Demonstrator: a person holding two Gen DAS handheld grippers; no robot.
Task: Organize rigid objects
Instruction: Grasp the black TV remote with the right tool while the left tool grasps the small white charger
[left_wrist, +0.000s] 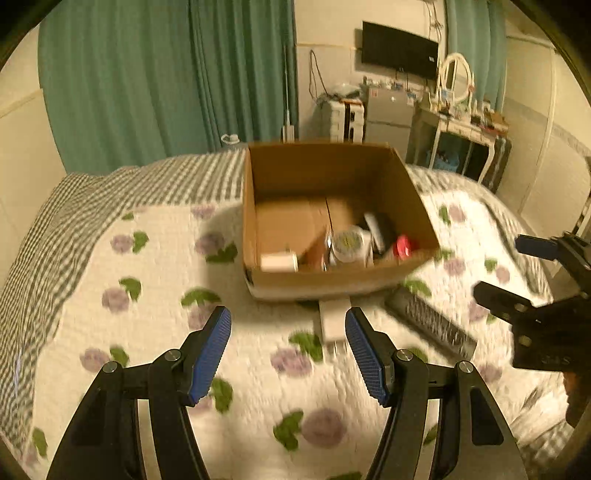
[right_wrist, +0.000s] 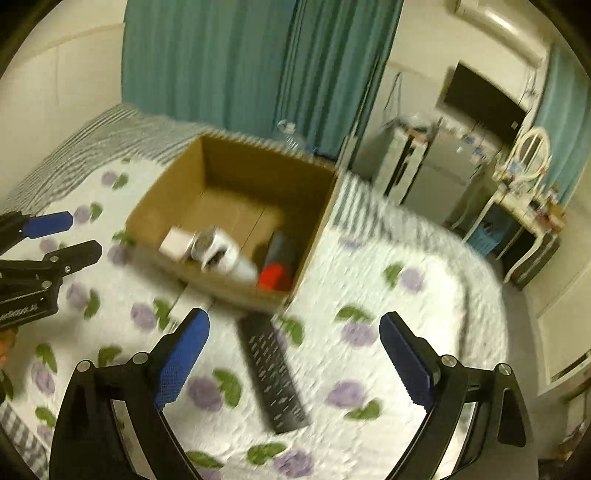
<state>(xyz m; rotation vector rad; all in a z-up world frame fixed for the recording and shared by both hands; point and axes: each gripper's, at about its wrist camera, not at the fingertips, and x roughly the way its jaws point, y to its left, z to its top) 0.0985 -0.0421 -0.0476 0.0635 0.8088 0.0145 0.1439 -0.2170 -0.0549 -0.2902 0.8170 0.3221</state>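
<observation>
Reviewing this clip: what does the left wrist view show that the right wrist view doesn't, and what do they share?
Only the left wrist view: the whole white charger block lying on the quilt just before the box, and a yellow-labelled lid inside the box.

Only the right wrist view: the full length of the black remote, lying between the right gripper fingers, untouched.

Both: the open cardboard box on the floral quilt, a red item in its corner, the teal curtain, and both grippers open and empty, including the left gripper.
</observation>
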